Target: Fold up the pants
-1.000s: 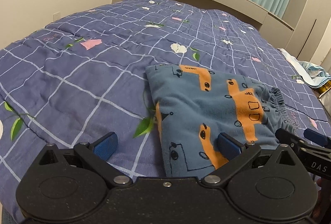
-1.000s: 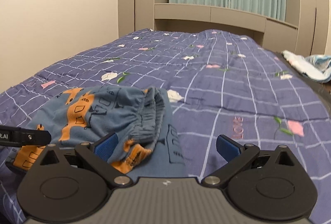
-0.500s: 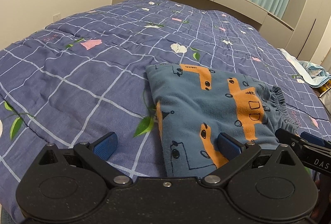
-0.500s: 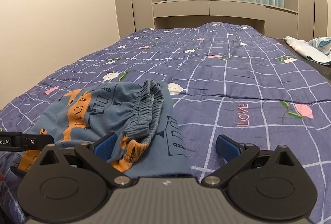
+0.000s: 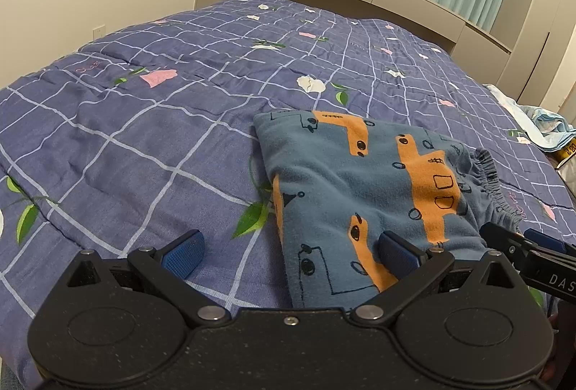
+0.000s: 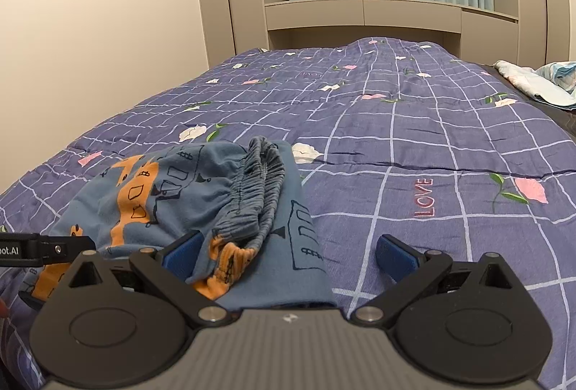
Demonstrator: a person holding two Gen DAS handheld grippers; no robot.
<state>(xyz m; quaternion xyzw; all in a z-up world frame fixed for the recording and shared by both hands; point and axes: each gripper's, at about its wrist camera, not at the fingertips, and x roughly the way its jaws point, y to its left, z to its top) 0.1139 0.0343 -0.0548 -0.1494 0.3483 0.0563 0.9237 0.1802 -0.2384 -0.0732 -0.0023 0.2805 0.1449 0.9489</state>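
Nearest, my left gripper and my right gripper both hang with fingers spread wide, clamped on nothing. Between them, the blue pyjama pants lie on the checked quilt as a compact packet, elastic waistband gathered on top. Folding looks essentially finished; at most a tidy remains.

Blue pants with orange print lie folded, elastic waistband bunched on top.

Folded pants lie on quilt; left gripper fingers apart.
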